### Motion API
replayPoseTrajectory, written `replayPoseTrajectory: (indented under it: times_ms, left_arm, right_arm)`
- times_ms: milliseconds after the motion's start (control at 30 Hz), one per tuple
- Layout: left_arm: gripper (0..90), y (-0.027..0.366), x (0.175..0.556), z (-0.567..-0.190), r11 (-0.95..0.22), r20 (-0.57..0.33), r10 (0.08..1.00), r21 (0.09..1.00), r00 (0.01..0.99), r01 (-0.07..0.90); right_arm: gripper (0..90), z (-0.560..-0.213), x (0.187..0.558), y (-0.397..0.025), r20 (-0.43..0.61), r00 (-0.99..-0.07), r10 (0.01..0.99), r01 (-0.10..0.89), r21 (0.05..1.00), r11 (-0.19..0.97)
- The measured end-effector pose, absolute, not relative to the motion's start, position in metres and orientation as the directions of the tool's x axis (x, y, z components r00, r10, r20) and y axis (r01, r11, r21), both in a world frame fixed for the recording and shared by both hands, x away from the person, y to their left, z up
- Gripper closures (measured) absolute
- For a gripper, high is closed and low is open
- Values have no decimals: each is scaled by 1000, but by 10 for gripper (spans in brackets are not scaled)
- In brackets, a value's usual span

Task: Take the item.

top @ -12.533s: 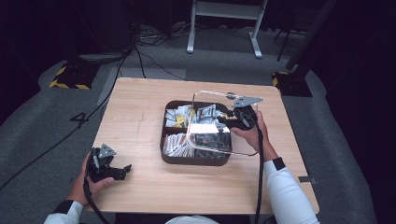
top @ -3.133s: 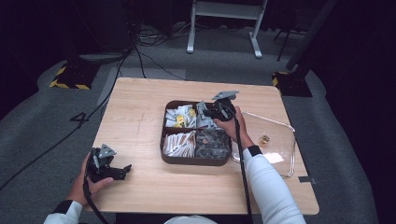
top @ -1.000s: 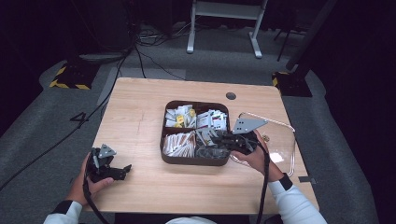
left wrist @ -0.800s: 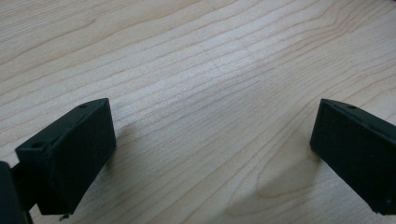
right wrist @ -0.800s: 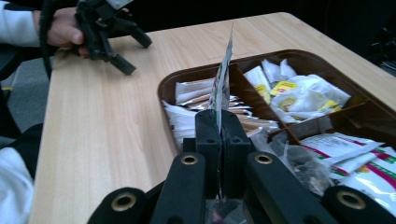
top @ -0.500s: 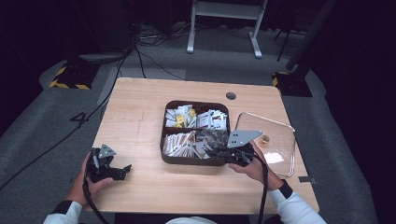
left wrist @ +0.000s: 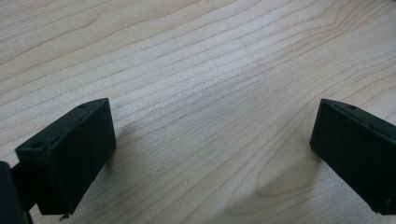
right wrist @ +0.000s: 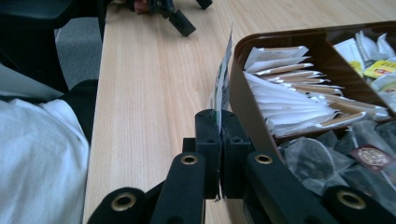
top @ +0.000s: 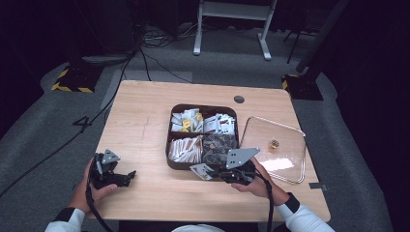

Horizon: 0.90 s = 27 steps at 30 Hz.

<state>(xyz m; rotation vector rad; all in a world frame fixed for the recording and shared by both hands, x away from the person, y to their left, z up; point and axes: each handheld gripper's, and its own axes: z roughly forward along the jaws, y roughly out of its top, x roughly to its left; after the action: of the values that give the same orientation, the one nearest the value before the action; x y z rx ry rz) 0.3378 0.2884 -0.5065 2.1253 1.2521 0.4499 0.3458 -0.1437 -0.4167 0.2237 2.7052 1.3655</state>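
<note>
Right gripper view: the right hand-held gripper (right wrist: 218, 140) has its jaws pressed together on the lower edge of a thin paper sachet (right wrist: 223, 74), which stands on edge just outside the tray's near wall.
Sachet position: in the high view the sachet (top: 202, 170) hangs over the counter (top: 145, 121), just in front of the brown compartment tray (top: 170, 145), clear of its four sections.
Tray contents: white sachets (right wrist: 285, 100) in the near-left section, dark pyramid tea bags (right wrist: 336, 158) beside them.
Lid: the clear lid (top: 275, 150) lies on the counter to the tray's right.
Left hand-held gripper (top: 113, 174): jaws spread wide apart, holding nothing, resting low over bare wood near the counter's front-left edge.
Risk, grip: only a narrow strip of paper is pinched, so a quick swing could let it slip out or tear.
Risk, tray: the sachet is close to the tray wall; brushing it could bend the paper or nudge the tray.
</note>
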Motion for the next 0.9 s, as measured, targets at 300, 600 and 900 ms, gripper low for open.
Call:
replayPoseTrajectory:
  times_ms: [300, 600, 900]
  left_arm:
    - [4, 289, 338, -507, -356, -22, 870, 663, 493, 658]
    - [4, 289, 338, -507, -356, -23, 870, 663, 493, 659]
    - [4, 289, 337, -507, -355, -22, 870, 664, 492, 659]
  right_arm:
    - [890, -432, 342, -134, -21, -989, 147, 77, 775, 627]
    - [889, -442, 341, -129, -8, -992, 126, 76, 757, 649]
    - [888, -448, 340, -127, 14, -993, 116, 88, 751, 655]
